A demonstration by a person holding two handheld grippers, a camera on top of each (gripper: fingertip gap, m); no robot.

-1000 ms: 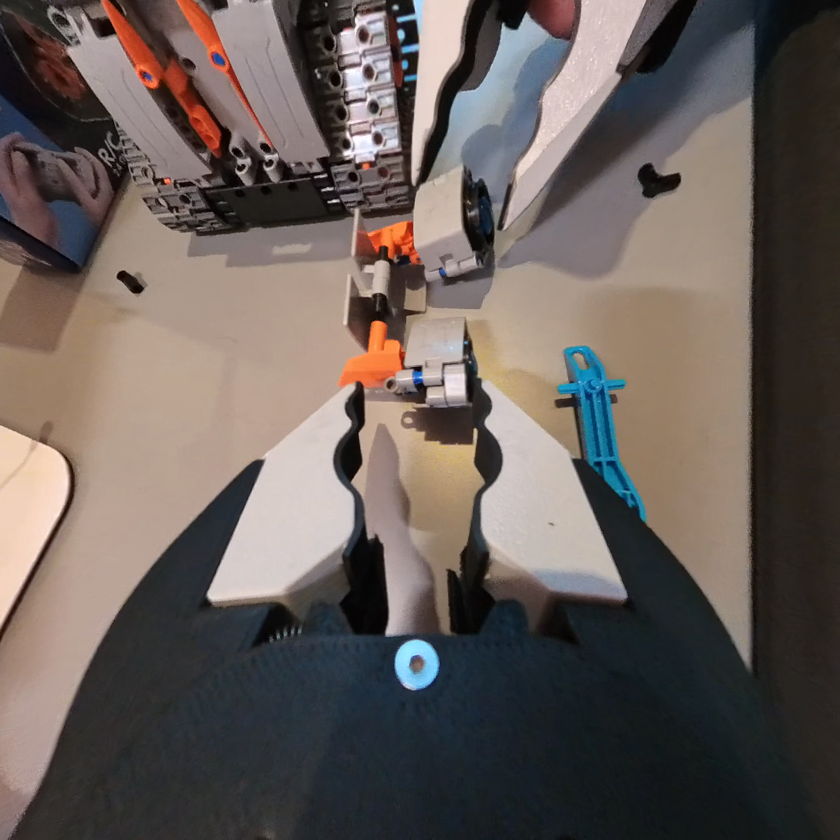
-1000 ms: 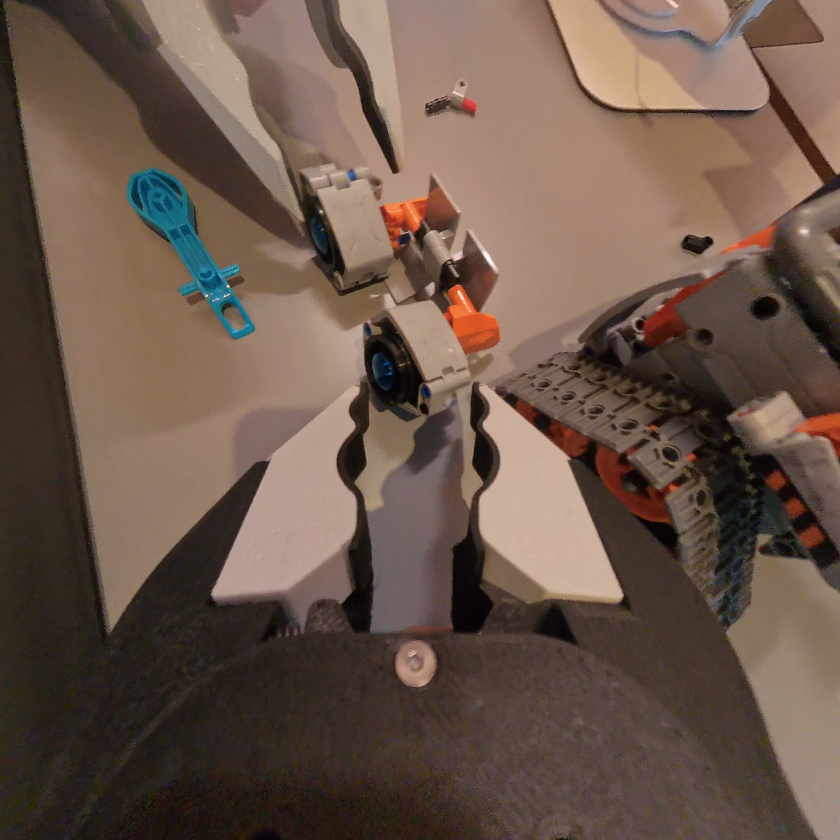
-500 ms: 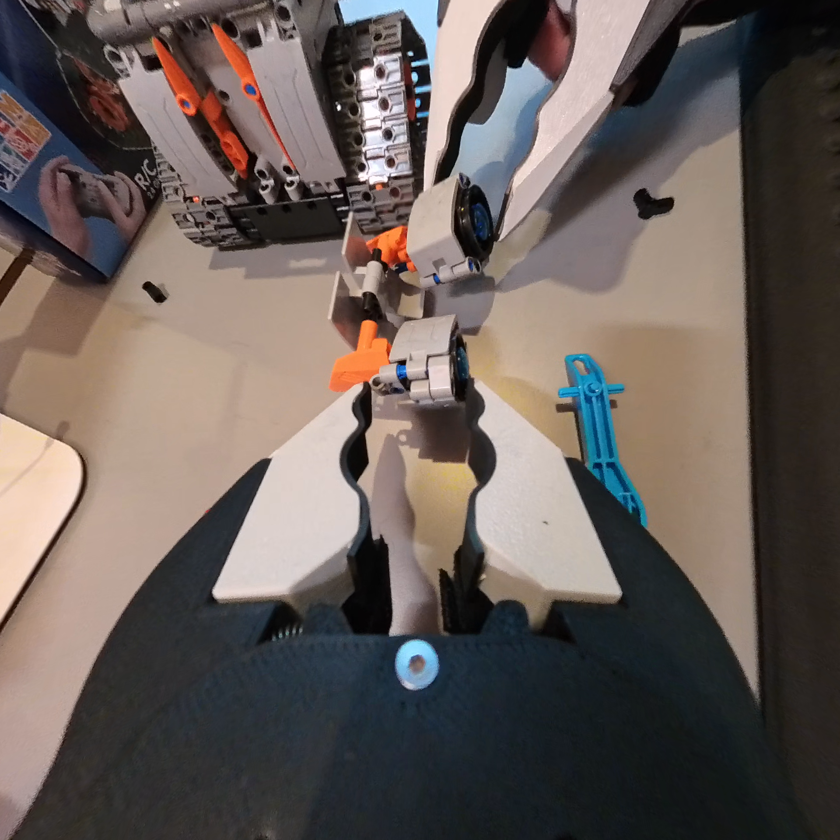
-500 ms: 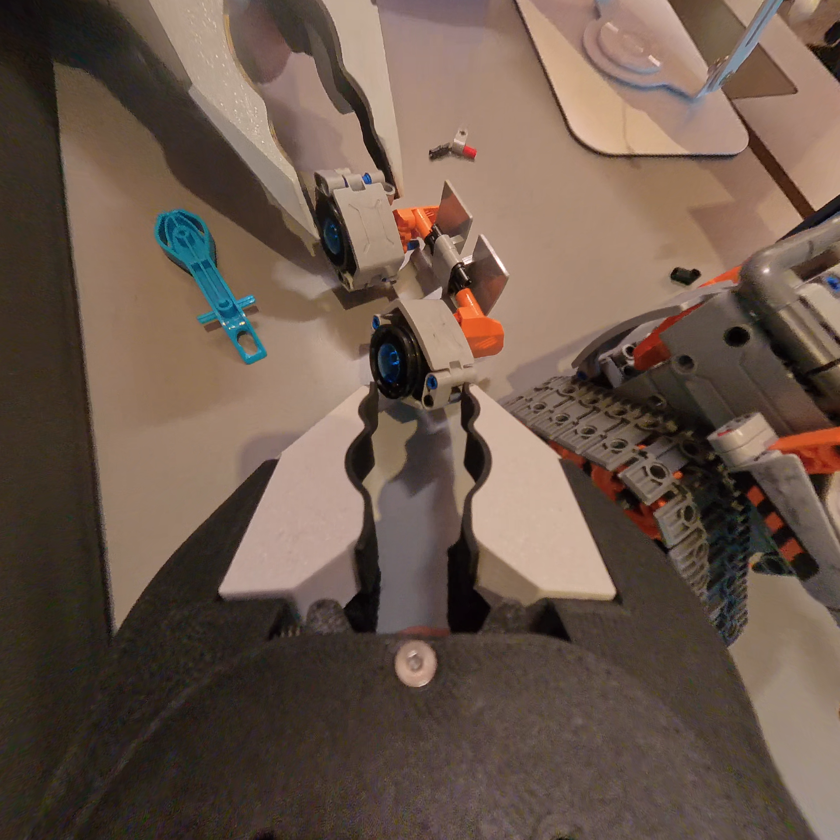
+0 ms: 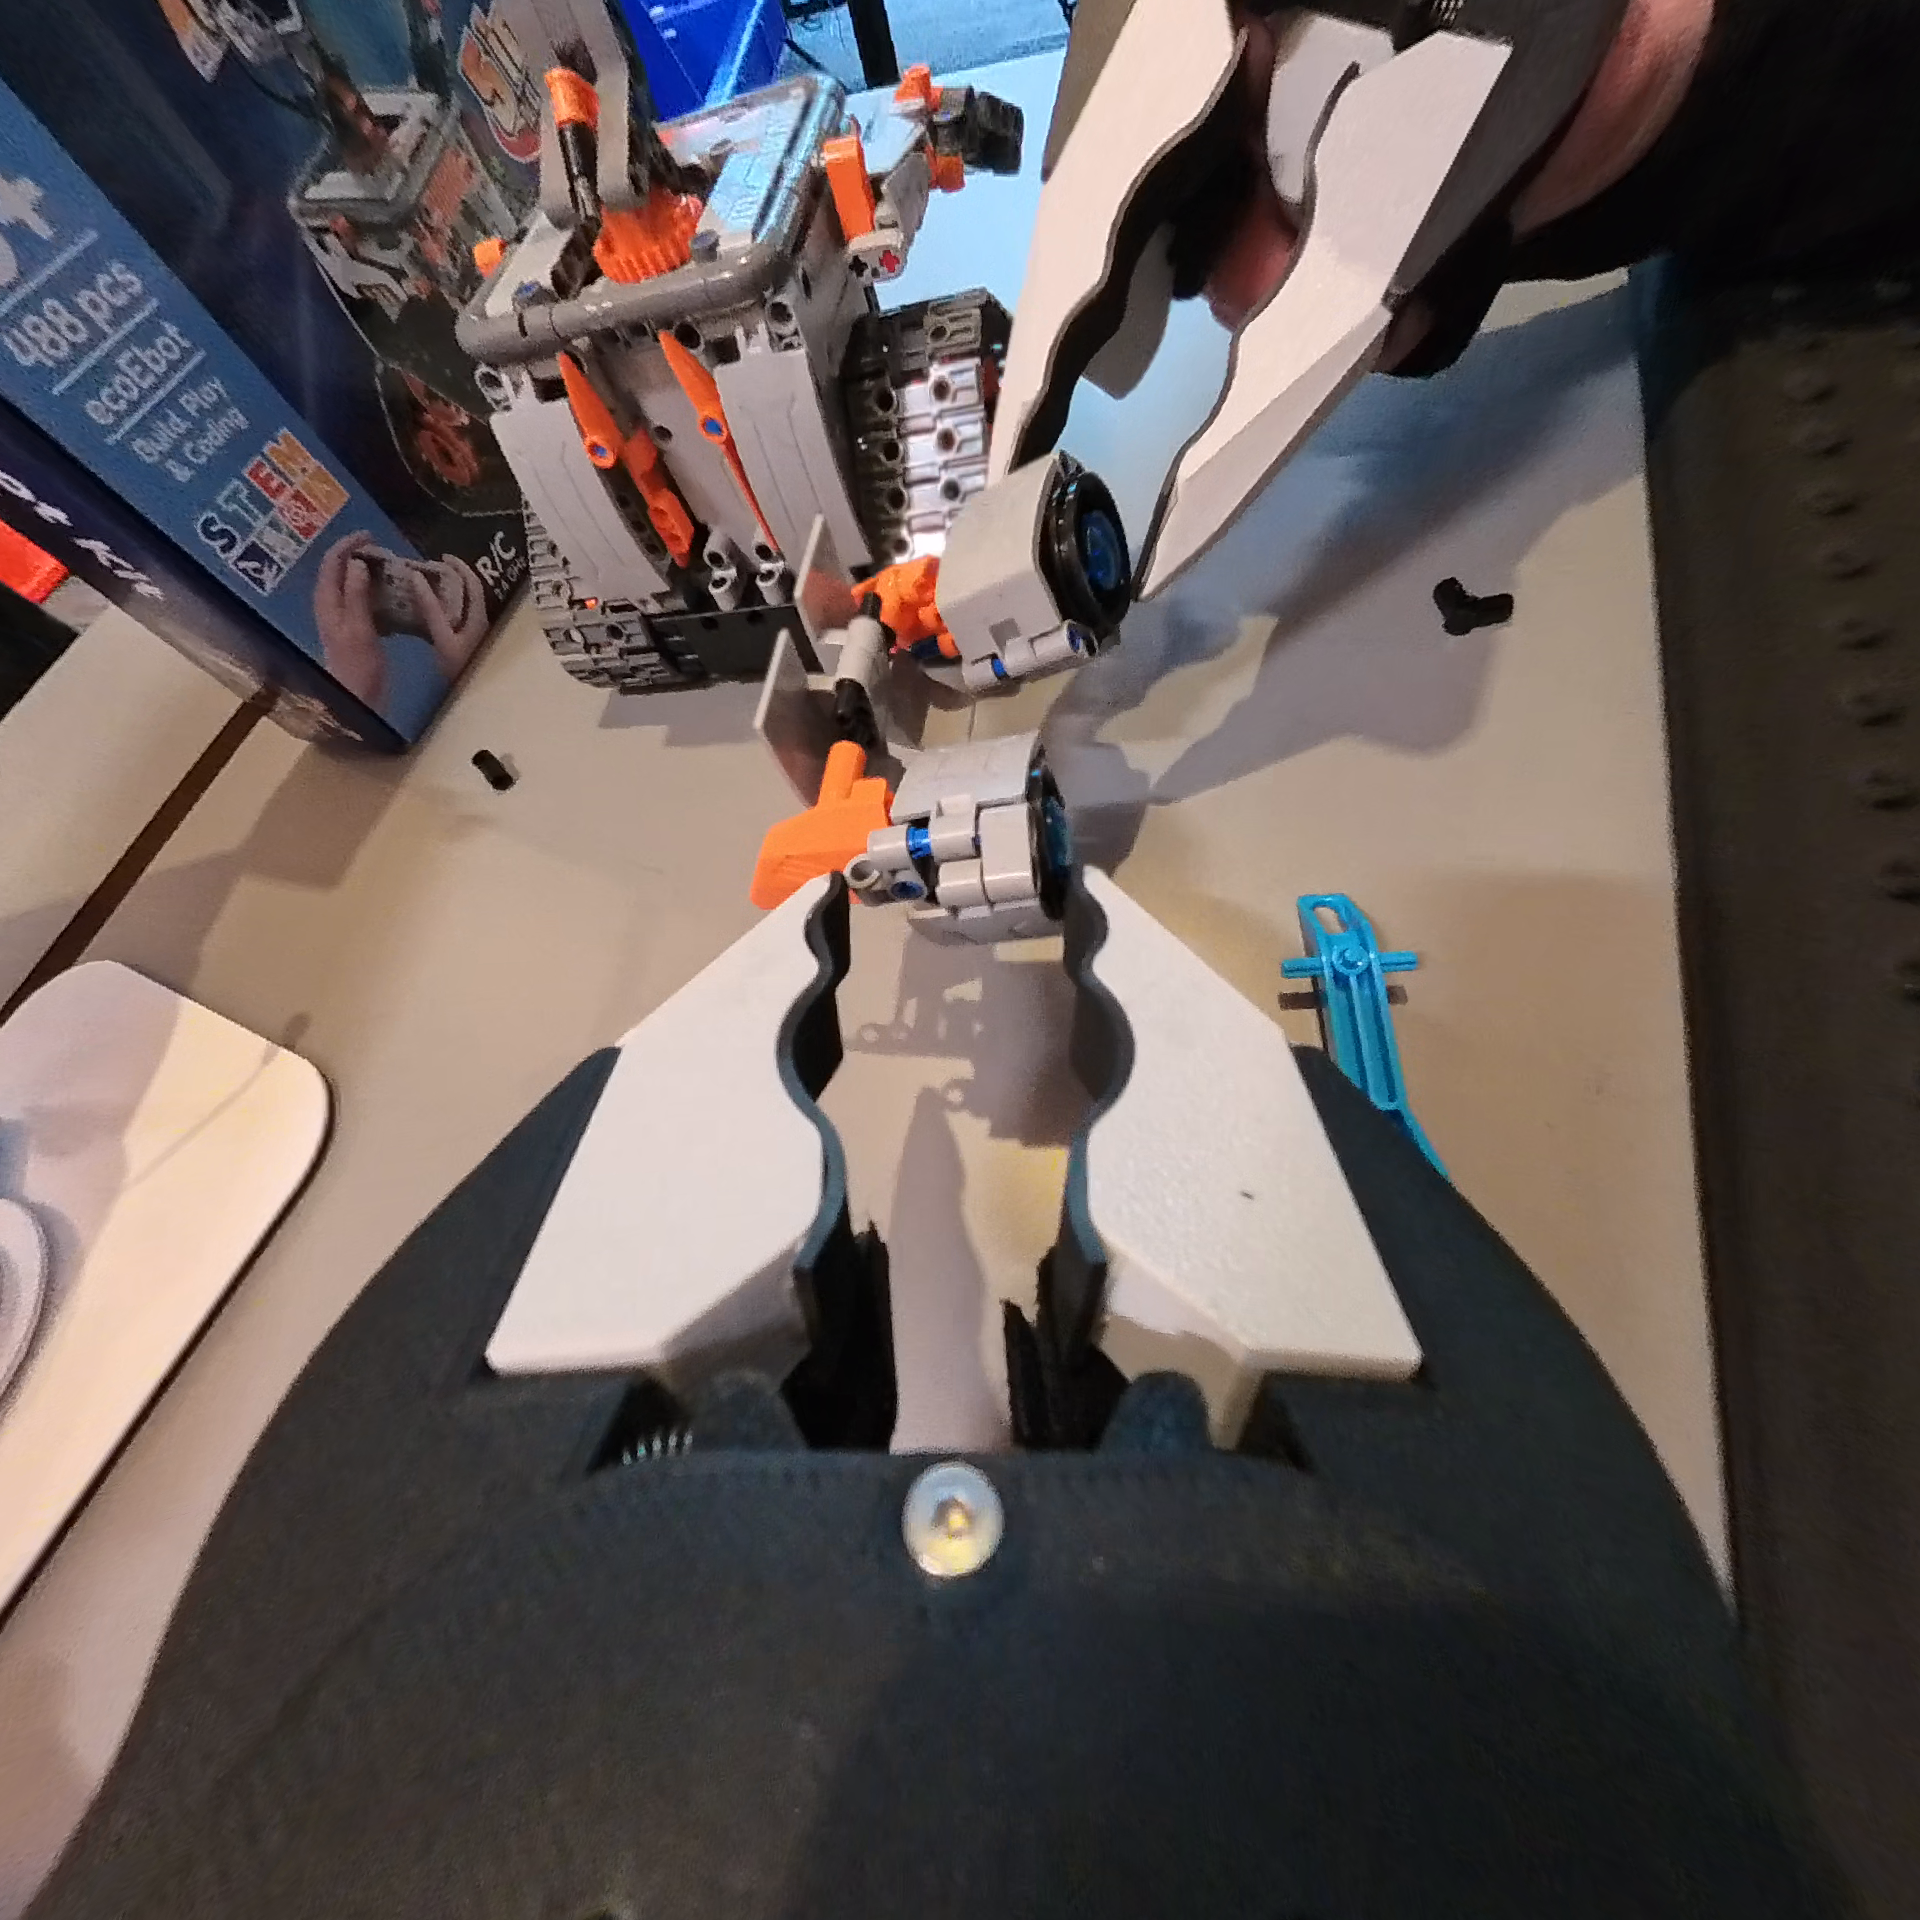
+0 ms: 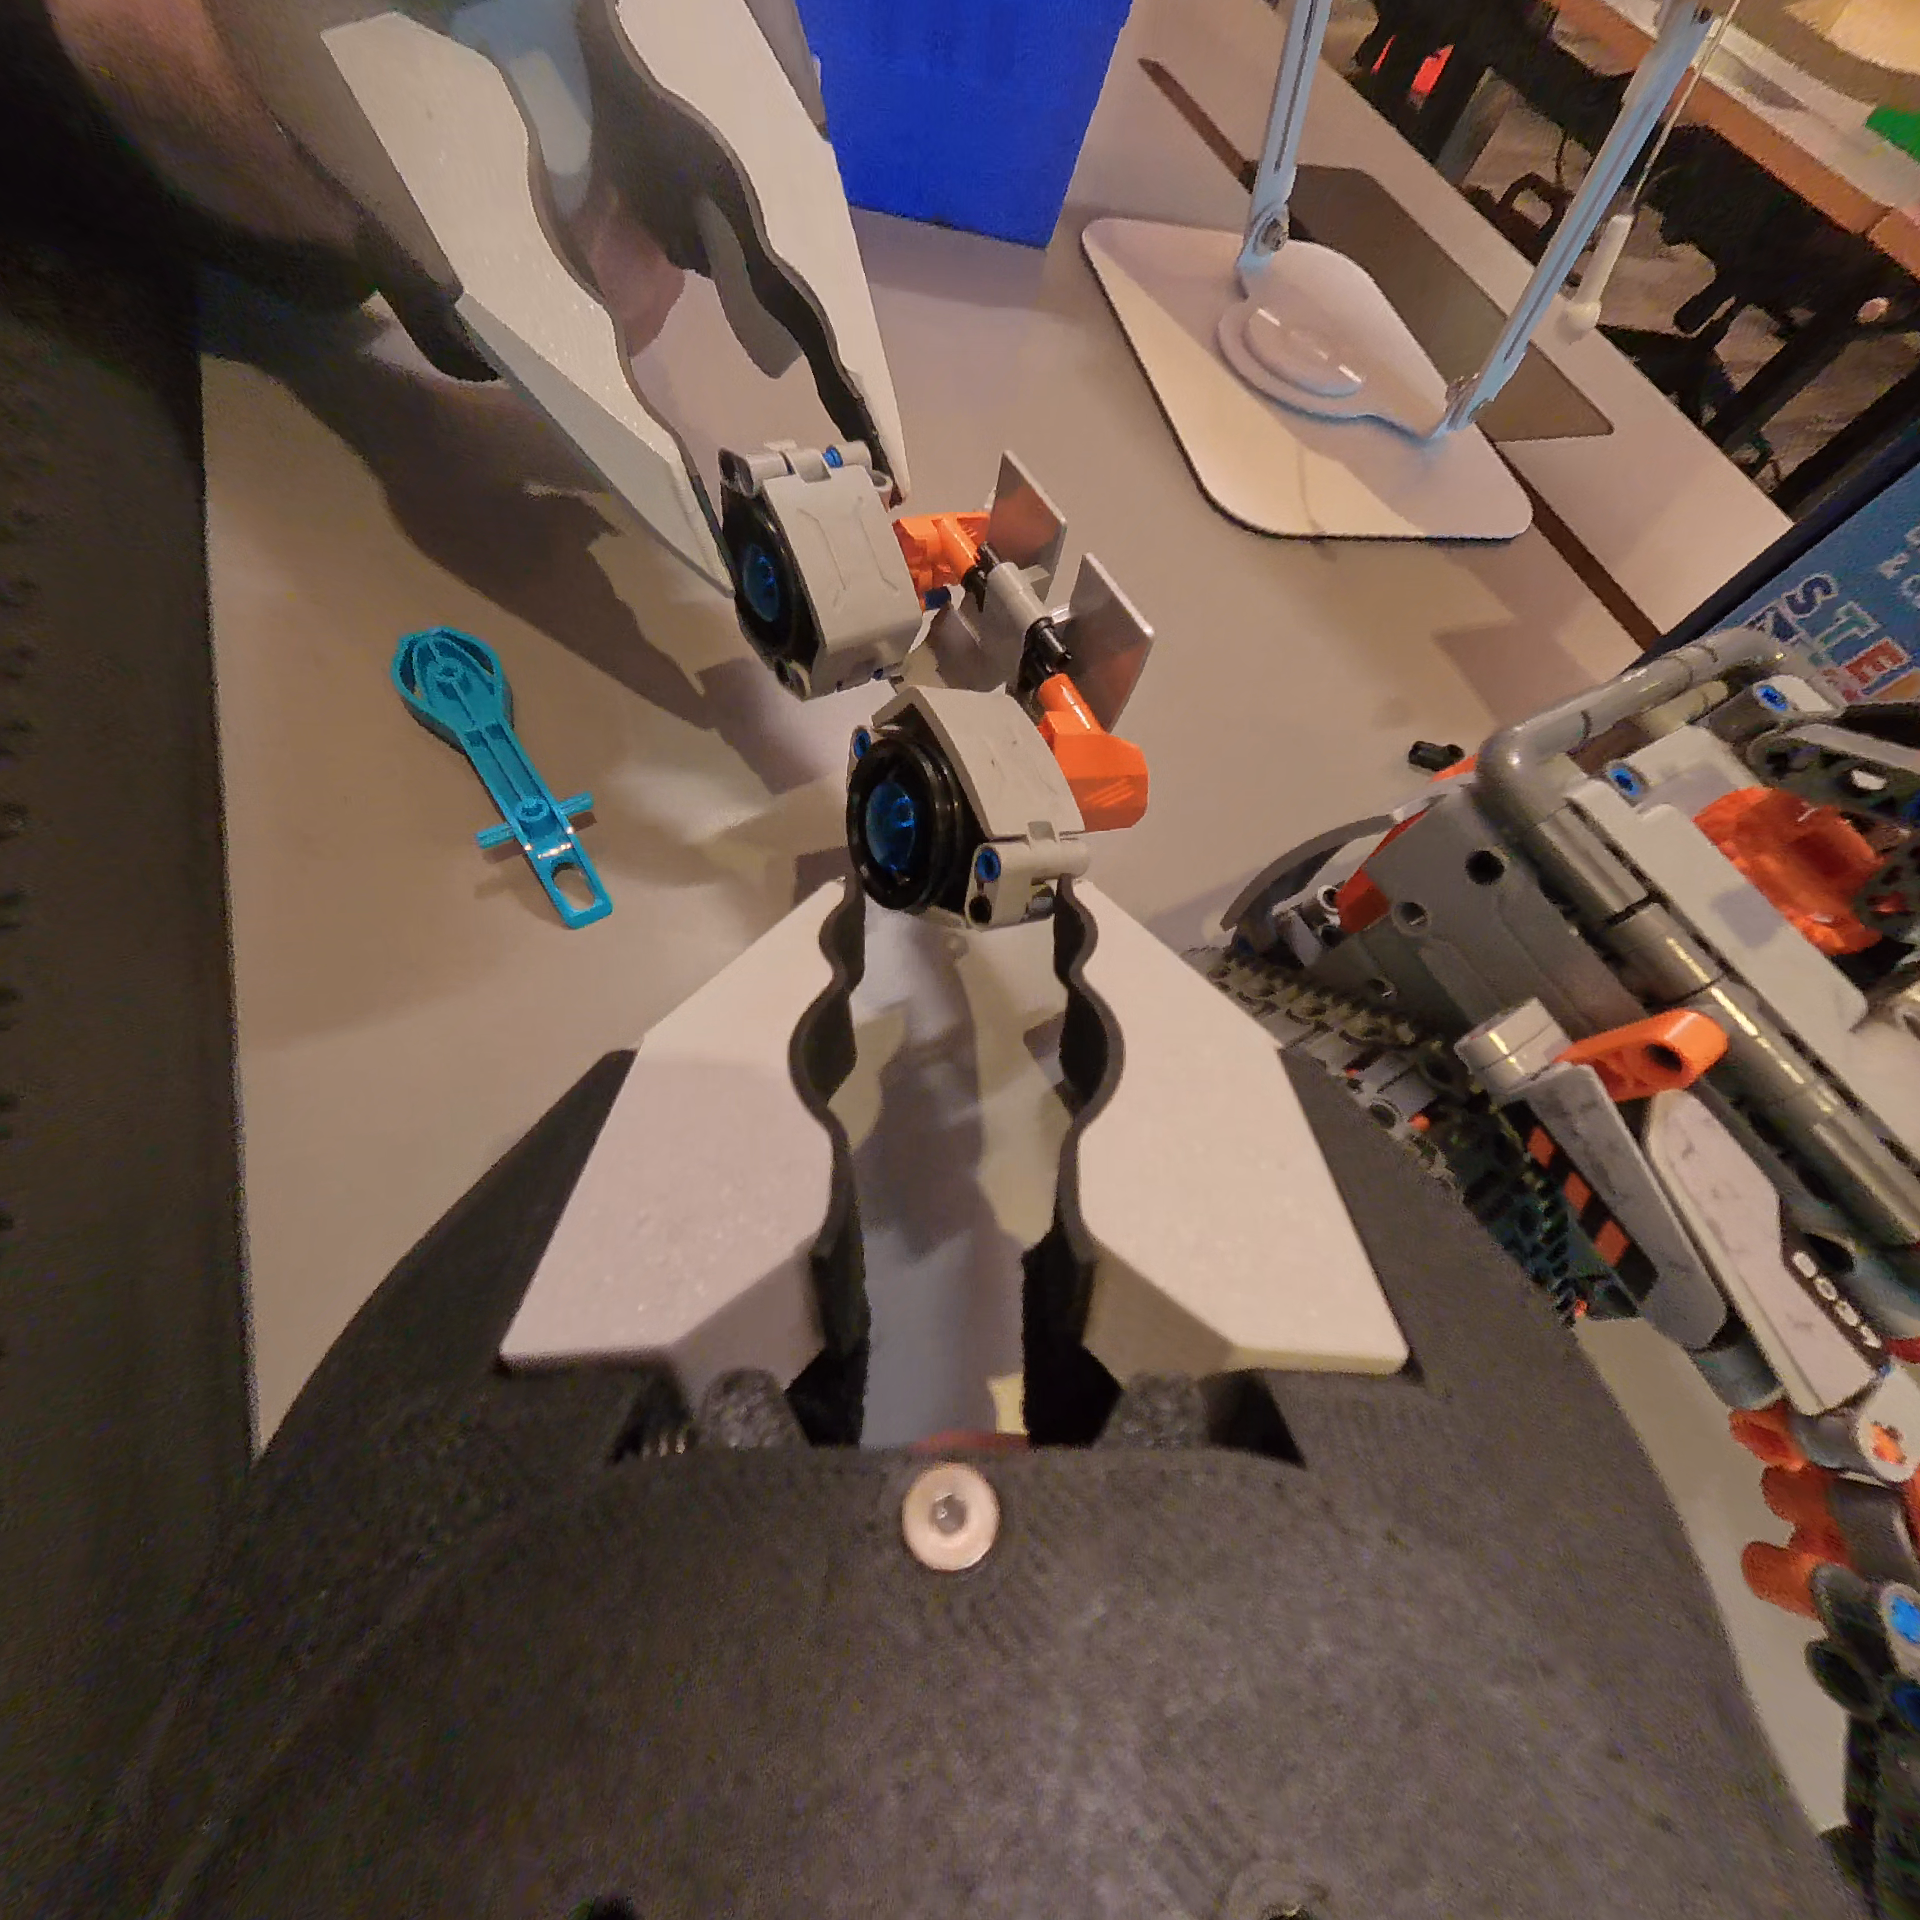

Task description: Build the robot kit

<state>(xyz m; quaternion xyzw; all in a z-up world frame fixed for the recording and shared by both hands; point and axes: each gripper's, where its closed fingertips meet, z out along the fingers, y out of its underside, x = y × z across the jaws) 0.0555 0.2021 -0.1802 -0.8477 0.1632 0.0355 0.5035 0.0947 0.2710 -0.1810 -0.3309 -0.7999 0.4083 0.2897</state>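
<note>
Both tongs are on the same thing here. In the left wrist view, the left tongs sit at a narrow setting, clamped on the near grey block of a small assembly: two grey blocks with blue hubs, joined by orange connectors and an axle with grey flaps. Going by the shadows under it, the assembly looks held just above the bench, though that's a guess. A teal tool lies at 3 o'clock of the tips. Further out at 1 o'clock, the right tongs come in from above and pinch the other block. A tracked robot stands at 11 o'clock with a blue box beside it.

The right wrist view flips it. The right tongs are narrow too, gripping their own block, and the left pair shows at 11 o'clock.

Only the left view shows the black pin at 2 o'clock. Only the right view shows the whole lamp base at 1 o'clock, plus both blue hubs face-on.
</note>
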